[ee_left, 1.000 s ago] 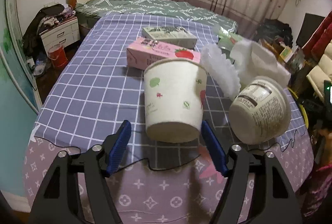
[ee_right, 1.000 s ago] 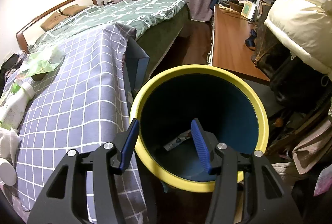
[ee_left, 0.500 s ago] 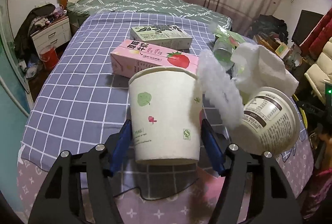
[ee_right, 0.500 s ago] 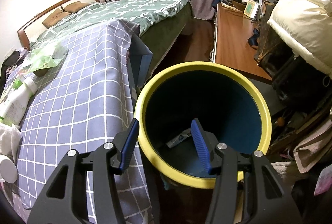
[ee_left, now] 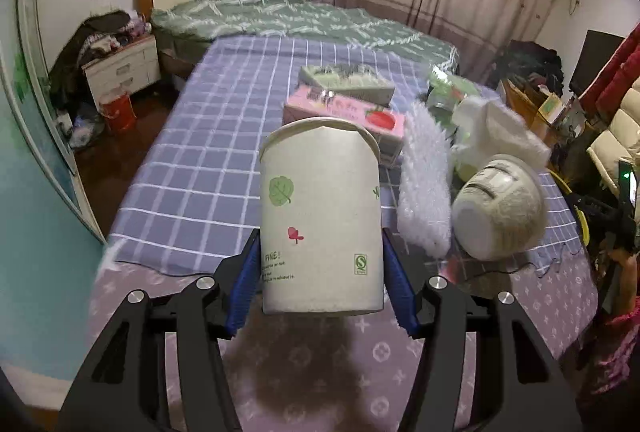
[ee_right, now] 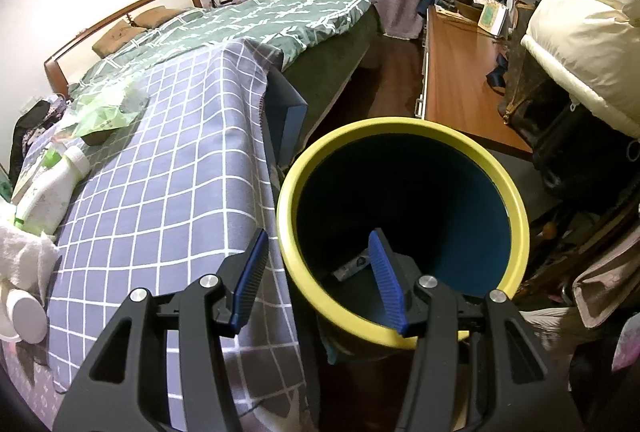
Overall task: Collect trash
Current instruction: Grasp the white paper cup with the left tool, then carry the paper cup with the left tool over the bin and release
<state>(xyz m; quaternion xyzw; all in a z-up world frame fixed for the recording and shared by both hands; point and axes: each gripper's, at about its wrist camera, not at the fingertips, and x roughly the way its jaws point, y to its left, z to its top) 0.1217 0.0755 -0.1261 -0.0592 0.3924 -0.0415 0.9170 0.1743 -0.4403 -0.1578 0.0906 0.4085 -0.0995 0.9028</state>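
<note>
One paper cup (ee_left: 320, 220) is now pinched by the left gripper (ee_left: 320, 276), its jaws just closed. Bin (ee_right: 400, 224) waits at 3 o'clock, its rim straddled by the right gripper (ee_right: 316, 280), spread.

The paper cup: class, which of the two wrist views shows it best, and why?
The left wrist view. The paper cup fills the middle of the frame, pressed between the blue pads of the left gripper, whose jaws have just been closing on it. The right wrist view shows none of it, only the yellow-rimmed bin and the checked cloth.
</note>
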